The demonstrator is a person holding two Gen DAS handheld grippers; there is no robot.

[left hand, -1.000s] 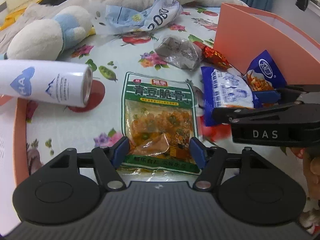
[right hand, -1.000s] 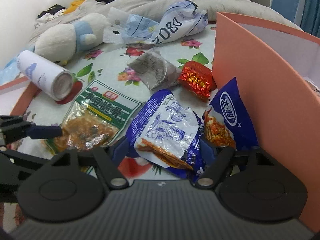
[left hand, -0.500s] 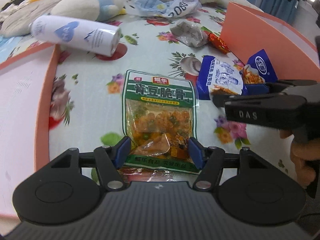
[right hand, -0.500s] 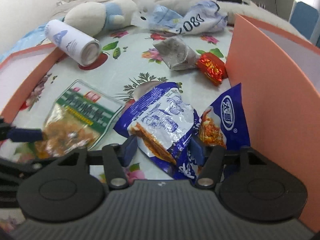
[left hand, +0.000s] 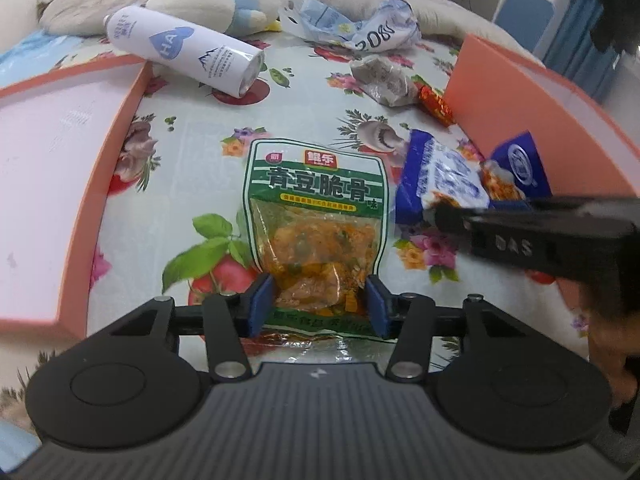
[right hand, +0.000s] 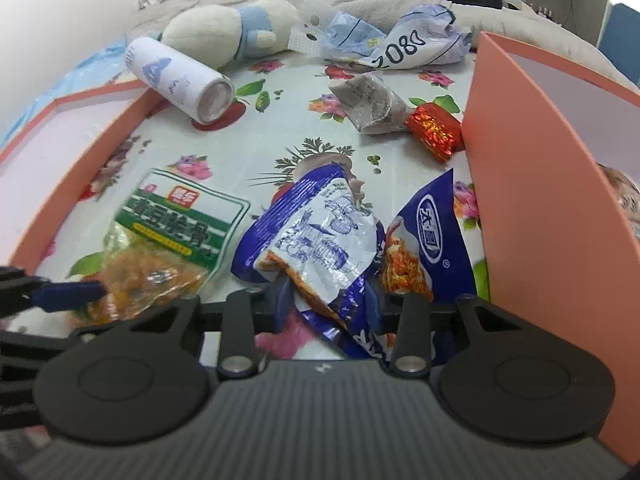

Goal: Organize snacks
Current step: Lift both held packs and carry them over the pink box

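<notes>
At six o'clock in each wrist view, my left tool (left hand: 320,305) pinches the green snack pouch (left hand: 316,216) on the floral bed (left hand: 192,128); my right tool (right hand: 330,304) clamps the blue-white packet (right hand: 316,236) beside the orange box (right hand: 532,184).

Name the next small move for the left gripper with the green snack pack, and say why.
Probably carry it left to the pink tray. The left gripper has its fingers closed on the green snack pack's bottom edge, and the pack looks raised off the floral cloth. The tray lies open on that side.
</notes>
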